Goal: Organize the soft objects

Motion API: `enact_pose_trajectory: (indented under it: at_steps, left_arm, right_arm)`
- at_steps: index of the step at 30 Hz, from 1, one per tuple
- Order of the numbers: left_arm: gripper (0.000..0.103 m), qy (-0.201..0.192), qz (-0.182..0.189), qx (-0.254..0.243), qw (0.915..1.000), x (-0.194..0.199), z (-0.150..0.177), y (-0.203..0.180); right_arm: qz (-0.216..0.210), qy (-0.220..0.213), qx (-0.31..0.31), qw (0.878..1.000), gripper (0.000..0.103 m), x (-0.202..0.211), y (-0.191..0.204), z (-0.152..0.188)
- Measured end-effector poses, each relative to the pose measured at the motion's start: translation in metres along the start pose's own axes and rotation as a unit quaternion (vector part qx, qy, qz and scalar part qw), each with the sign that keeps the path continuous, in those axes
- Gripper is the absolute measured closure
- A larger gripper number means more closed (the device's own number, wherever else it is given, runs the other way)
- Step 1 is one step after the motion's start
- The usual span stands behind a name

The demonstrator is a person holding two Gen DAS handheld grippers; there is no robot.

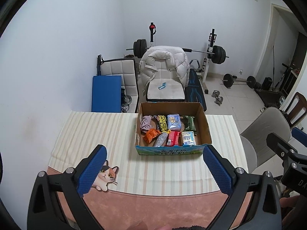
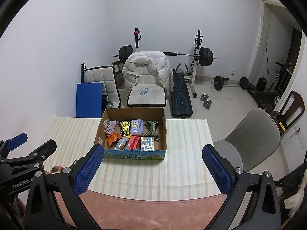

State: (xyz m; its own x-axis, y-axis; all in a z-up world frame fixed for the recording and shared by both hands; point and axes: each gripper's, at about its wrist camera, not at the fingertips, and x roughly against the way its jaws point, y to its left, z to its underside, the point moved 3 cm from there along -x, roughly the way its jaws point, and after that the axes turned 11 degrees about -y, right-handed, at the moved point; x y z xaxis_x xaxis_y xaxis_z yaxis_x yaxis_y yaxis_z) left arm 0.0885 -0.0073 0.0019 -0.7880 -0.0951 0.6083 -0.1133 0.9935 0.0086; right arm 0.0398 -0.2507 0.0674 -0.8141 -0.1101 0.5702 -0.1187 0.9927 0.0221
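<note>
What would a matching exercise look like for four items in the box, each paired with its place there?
Things:
1. pink cloth
2. green packet
3. orange packet
4. white-and-blue pack

Places in the box, seen from the left wrist view:
A. near right corner
B. far left corner
C. near left, by the silver packet
D. far right

Pairs: 1-B, 2-D, 3-C, 4-A
</note>
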Motion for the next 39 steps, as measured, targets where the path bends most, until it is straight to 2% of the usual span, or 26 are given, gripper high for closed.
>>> enact_pose_trajectory:
  at_steps: [21, 39]
  left_arm:
    - [0.000, 0.005, -0.004, 0.000, 1.0000, 0.005, -0.002, 0.004]
    - [0.000, -0.009, 0.001, -0.005, 1.0000, 0.013, -0.005, 0.002]
  right_arm:
    - [-0.004, 0.004, 0.012, 1.000, 0.000, 0.001, 0.005, 0.000]
    - [-0.001, 0.001, 0.014, 1.000, 0.000, 0.003, -0.002, -0.002]
